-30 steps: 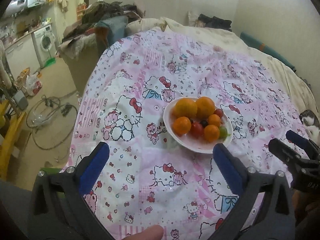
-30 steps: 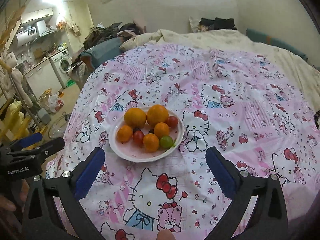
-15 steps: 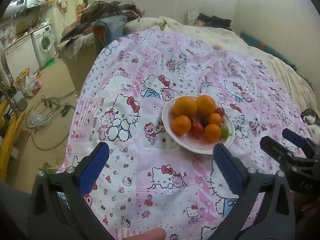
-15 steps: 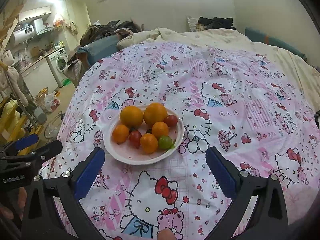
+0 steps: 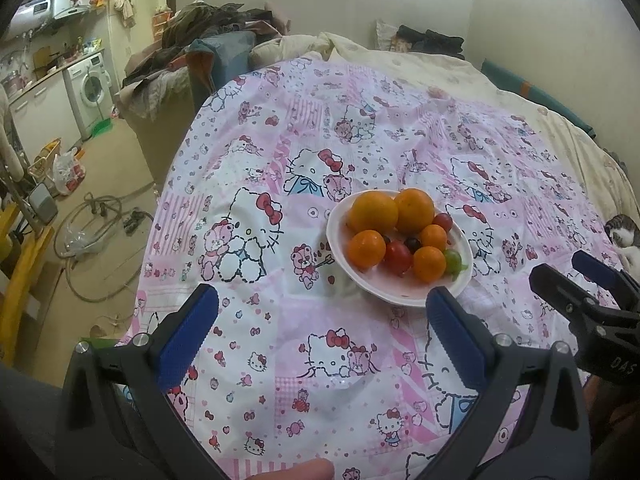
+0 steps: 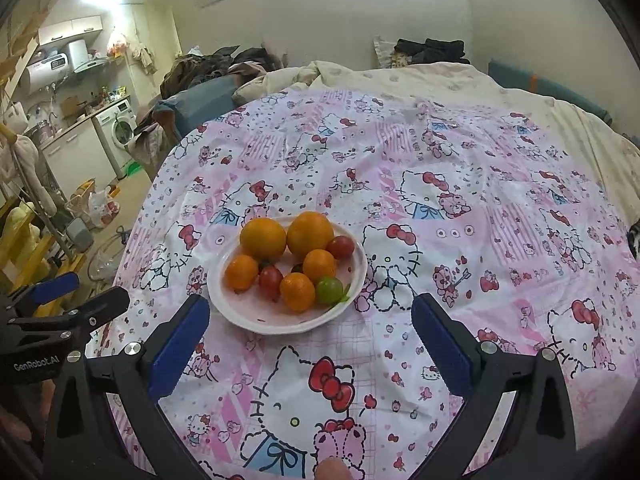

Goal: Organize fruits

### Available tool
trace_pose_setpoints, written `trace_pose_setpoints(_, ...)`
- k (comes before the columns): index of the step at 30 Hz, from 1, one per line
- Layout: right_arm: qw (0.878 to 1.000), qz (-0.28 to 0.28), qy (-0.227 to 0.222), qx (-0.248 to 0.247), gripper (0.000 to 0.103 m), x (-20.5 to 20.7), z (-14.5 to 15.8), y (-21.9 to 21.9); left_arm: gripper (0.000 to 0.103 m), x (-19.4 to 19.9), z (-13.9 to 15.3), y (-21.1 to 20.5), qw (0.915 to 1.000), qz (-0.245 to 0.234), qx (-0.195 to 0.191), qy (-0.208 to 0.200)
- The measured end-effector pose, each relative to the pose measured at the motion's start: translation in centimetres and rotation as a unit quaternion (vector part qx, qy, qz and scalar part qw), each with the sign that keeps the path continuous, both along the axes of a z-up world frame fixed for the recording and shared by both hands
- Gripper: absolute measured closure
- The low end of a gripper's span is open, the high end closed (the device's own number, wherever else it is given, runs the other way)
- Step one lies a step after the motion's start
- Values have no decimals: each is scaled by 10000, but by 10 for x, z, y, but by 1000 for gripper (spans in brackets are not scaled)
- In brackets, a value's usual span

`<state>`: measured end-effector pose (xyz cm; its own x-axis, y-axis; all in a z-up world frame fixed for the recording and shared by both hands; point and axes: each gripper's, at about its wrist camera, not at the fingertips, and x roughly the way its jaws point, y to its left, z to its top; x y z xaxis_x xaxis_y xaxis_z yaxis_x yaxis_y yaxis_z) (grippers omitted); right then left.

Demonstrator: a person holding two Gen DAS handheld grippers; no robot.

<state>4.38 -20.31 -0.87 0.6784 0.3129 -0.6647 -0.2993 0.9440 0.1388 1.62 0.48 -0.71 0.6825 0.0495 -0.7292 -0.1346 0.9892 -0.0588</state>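
Bedding with a pink cartoon-cat print (image 6: 460,184) is covering the bed across the middle of both views, a cream blanket (image 6: 440,76) lying beyond it at the top. Fruit is sitting in a white plate (image 6: 256,320) at frame centre. The left gripper (image 5: 322,316) and right gripper (image 6: 310,322) are both hovering wide apart, holding nothing. A washing machine (image 5: 94,84) is standing upper left.

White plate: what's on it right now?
The white plate holds two big oranges, three small ones, red cherry tomatoes, one green. A dark fruit is mostly covered.
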Motion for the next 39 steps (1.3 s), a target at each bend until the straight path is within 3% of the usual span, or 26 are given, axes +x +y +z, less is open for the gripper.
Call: trace_pose_setpoints(39,9999,-116,42,16,0,1,2,-4,1,-1,1,2,10000,3,-24,10)
